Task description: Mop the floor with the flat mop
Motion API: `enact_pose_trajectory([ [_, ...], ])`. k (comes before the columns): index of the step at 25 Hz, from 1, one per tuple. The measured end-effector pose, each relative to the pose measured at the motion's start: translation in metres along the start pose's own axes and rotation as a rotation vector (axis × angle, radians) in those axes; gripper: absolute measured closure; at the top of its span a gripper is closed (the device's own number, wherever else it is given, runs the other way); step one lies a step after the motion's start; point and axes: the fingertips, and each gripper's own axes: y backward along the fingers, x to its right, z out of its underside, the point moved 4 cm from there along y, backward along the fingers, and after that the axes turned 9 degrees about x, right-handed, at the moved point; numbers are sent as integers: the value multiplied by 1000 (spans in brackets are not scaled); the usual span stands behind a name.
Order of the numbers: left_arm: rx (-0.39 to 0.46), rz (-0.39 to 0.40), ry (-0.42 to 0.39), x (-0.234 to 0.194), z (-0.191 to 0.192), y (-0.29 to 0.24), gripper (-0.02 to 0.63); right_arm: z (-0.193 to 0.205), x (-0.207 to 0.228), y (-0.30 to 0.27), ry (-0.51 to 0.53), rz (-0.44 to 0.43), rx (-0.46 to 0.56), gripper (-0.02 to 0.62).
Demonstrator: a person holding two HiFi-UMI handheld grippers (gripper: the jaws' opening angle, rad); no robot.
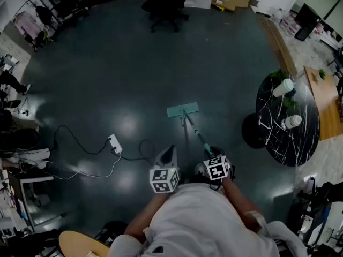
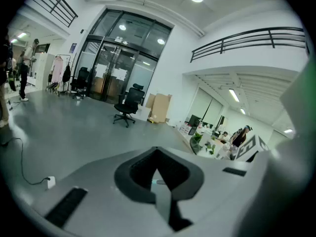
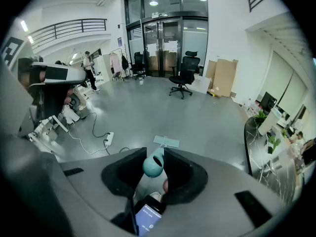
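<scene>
The flat mop lies with its teal head [image 1: 182, 110] flat on the dark floor ahead of me, and its thin handle [image 1: 195, 133] slants back toward my right side. My right gripper [image 1: 208, 153] is shut on the handle's upper end; in the right gripper view the teal handle tip [image 3: 153, 166] sits pinched between the dark pads, with the mop head [image 3: 166, 141] small beyond it. My left gripper [image 1: 170, 150] hangs beside it to the left, jaws together with nothing in them. In the left gripper view, the left gripper [image 2: 158, 171] points across the room.
A white power strip [image 1: 114, 143] with trailing cables lies on the floor to the left. A black office chair [image 1: 166, 7] stands far ahead. A round black marble table [image 1: 286, 123] with cups is close on the right. Desks and people line the left wall.
</scene>
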Motion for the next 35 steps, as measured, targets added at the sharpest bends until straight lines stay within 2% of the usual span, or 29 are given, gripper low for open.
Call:
enact_pose_trajectory([
  [21, 15, -20, -3, -8, -9, -21, 601, -11, 6, -16, 35, -4, 0, 482],
  [26, 16, -26, -9, -18, -15, -27, 601, -28, 12, -49, 44, 3, 5, 482],
  [35, 10, -44, 0, -37, -22, -33, 601, -95, 32, -154, 69, 42, 46, 482],
])
